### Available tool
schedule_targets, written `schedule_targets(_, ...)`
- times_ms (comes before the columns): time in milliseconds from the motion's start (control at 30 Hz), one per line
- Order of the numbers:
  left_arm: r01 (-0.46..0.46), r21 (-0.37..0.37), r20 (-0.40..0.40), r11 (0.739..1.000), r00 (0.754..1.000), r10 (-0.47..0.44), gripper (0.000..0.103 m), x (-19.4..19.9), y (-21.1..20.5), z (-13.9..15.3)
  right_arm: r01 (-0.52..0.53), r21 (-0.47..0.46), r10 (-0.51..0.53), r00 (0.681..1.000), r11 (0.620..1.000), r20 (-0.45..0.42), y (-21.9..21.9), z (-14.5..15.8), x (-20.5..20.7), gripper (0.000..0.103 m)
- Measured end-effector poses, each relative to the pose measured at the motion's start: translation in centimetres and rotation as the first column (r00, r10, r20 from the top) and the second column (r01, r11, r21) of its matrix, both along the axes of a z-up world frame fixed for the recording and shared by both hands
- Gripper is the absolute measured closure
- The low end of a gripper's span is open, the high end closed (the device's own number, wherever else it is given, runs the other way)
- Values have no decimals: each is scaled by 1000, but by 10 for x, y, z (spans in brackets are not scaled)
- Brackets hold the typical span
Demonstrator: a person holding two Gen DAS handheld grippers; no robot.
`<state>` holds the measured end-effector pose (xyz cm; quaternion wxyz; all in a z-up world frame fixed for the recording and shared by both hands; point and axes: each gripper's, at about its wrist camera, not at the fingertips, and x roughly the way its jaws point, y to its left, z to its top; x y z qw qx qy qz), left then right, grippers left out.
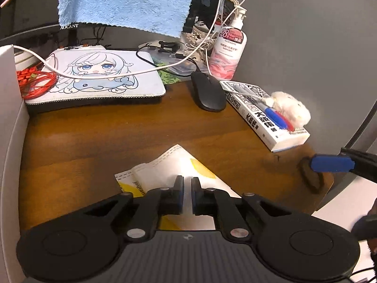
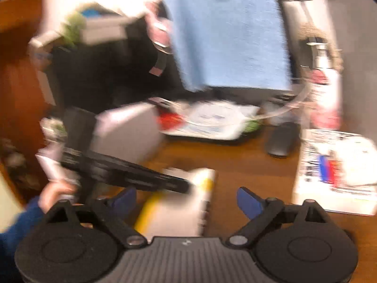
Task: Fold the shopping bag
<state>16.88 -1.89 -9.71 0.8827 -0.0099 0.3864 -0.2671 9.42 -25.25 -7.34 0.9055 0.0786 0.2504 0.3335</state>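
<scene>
Shopping bag (image 1: 179, 172), white with yellow print, lies folded small on the near middle of the wooden desk (image 1: 99, 136). My left gripper (image 1: 187, 188) sits right over it, fingers drawn nearly together with a thin gap, pads against the bag's white fabric; can't tell if it really pinches a layer. My right gripper (image 2: 186, 198) is spread wide, blue pads far apart, nothing between them, just near of the bag (image 2: 183, 200); that view is motion-blurred. My left hand (image 2: 55, 194) in a blue sleeve (image 2: 16, 224) grips the left tool, which reaches in from the left, tips on the bag. Far right: black mouse (image 1: 207, 93), book (image 1: 264, 115) with pens and a white plush on top. Far left: anime-print pad (image 1: 96, 75). Blue towel (image 1: 127, 2) hangs at the far side.
</scene>
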Motion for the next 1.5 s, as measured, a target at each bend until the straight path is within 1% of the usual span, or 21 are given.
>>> schedule_targets(133,24,-44,-36,999,999,-26,96,-6,10,-1,4,84,8,989,996,-148,-14,-10,9,5)
schedule_targets(167,33,-58,-46,998,998,-36,96,-8,13,-2,-2,121,26,980,993,-198,-19,-15,13,5)
schedule_targets(233,51,-84,-63,995,996,-56,96,-12,20,-3,-16,217,77,959,976,-274,-27,-26,19,10)
schedule_targets(300,75,-105,-73,992,994,-83,96,-19,25,-4,-12,245,86,952,969,-295,-26,-34,19,28)
schedule_targets(367,90,-129,-88,988,991,-101,96,-23,30,-5,-7,273,97,944,962,-315,-25,-42,19,39)
schedule_targets(467,108,-160,-105,981,986,-126,96,-28,37,-7,1,315,113,932,949,-345,-23,-54,19,41)
schedule_targets(633,121,-167,-106,978,984,-140,96,-38,35,-7,19,382,143,909,924,-391,-21,-73,20,41)
schedule_targets(867,133,-210,-137,969,977,-164,96,-42,37,-9,50,470,191,873,881,-450,-17,-101,21,42)
schedule_targets(967,127,-214,-137,968,978,-159,96,-43,39,-9,66,506,212,855,860,-473,-16,-113,21,58)
schedule_targets(1000,124,-216,-134,968,979,-155,96,-44,40,-8,71,517,220,849,853,-480,-15,-116,21,69)
schedule_targets(1033,122,-218,-128,968,980,-152,96,-45,40,-8,77,529,228,843,845,-487,-15,-120,21,75)
schedule_targets(1067,121,-223,-121,967,981,-151,96,-47,40,-8,83,540,235,837,838,-494,-14,-124,21,86)
schedule_targets(1133,125,-238,-103,963,983,-153,93,-52,40,-6,95,562,251,825,822,-507,-13,-132,21,89)
schedule_targets(1167,135,-246,-92,960,983,-162,87,-56,40,-3,101,572,259,818,814,-513,-13,-136,21,90)
schedule_targets(1200,144,-256,-76,956,983,-169,76,-60,39,0,107,583,267,812,805,-519,-12,-140,22,91)
schedule_targets(1233,152,-267,-55,952,984,-172,68,-65,40,5,112,592,274,808,798,-521,-13,-141,20,91)
schedule_targets(1267,160,-278,-34,947,984,-176,55,-69,40,10,105,596,269,821,796,-504,-20,-127,10,92)
schedule_targets(1300,164,-286,-5,944,985,-172,43,-75,40,16,99,596,260,834,797,-486,-23,-123,5,92)
schedule_targets(1333,162,-289,30,943,987,-160,38,-82,41,24,98,598,250,846,795,-471,-28,-119,1,92)
schedule_targets(1433,157,-289,119,944,985,-128,24,-98,43,38,96,631,229,881,770,-414,-44,-109,-12,92)
schedule_targets(1500,156,-282,168,947,979,-112,6,-106,43,44,91,657,215,904,748,-369,-54,-102,-20,92)
